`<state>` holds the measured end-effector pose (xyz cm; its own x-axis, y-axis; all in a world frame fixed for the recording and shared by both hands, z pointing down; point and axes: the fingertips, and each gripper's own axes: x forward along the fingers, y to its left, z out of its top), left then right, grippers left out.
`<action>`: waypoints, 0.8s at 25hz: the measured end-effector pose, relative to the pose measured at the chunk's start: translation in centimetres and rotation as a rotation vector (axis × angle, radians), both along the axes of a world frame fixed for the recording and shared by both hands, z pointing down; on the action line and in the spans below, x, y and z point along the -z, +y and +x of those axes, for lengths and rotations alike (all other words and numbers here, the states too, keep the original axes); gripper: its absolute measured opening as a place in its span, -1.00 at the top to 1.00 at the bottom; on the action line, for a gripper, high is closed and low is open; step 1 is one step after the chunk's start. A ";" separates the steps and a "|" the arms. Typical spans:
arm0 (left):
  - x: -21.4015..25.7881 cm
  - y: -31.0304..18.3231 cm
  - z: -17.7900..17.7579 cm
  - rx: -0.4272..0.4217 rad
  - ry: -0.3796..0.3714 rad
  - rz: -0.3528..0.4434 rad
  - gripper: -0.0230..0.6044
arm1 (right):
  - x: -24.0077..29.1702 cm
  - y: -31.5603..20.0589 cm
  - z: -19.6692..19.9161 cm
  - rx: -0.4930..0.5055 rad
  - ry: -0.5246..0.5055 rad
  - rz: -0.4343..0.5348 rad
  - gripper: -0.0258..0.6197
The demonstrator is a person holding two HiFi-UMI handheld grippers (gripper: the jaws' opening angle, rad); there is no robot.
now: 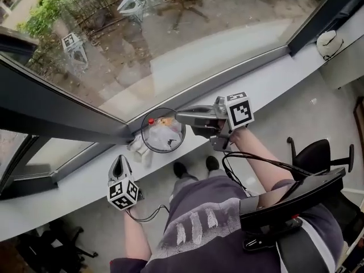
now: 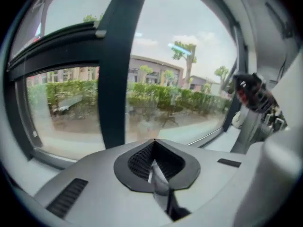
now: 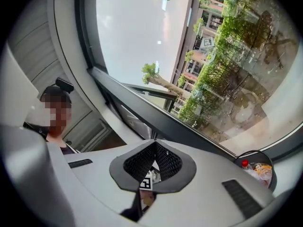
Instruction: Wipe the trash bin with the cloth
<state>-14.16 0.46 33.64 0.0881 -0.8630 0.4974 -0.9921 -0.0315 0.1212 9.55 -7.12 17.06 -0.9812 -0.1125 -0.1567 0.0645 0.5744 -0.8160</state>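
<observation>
Cloth (image 1: 138, 148) lies crumpled on the sill (image 1: 273, 78) just beside the trash bin (image 1: 143, 136). It looks soft and light, so pinch a raised fold. The left hand-held gripper (image 1: 119, 159) and the right hand-held gripper (image 1: 179, 116) are both closed and empty.

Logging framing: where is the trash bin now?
Head view, centre: the trash bin sits on the white window sill by the glass, just left of the right claw, with a white cloth at its left.

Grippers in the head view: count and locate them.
2. The left gripper sits lower left of the trash bin; the right gripper overlaps its right rim. None seem hidden.
</observation>
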 end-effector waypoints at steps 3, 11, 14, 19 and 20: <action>5.7 -1.8 5.3 -0.141 0.055 0.106 0.94 | 0.6 0.5 1.1 0.018 -0.042 0.007 0.92; 13.0 -0.1 20.5 -0.310 0.118 0.205 0.94 | 1.1 3.0 7.5 0.069 -0.124 -0.009 0.92; 14.3 0.9 22.8 -0.354 0.135 0.206 0.94 | 1.7 4.0 7.9 0.100 -0.132 0.042 0.92; 15.4 3.2 23.0 -0.368 0.139 0.203 0.94 | 2.9 6.6 7.2 0.110 -0.134 0.103 0.92; 15.5 3.9 22.9 -0.372 0.134 0.204 0.94 | 3.1 7.4 7.0 0.112 -0.121 0.121 0.92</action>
<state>8.72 4.34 18.13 0.4636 -0.8395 0.2834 -0.8846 -0.4203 0.2020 16.50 0.29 14.01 -0.9596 0.0230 -0.2803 0.2271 0.6515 -0.7239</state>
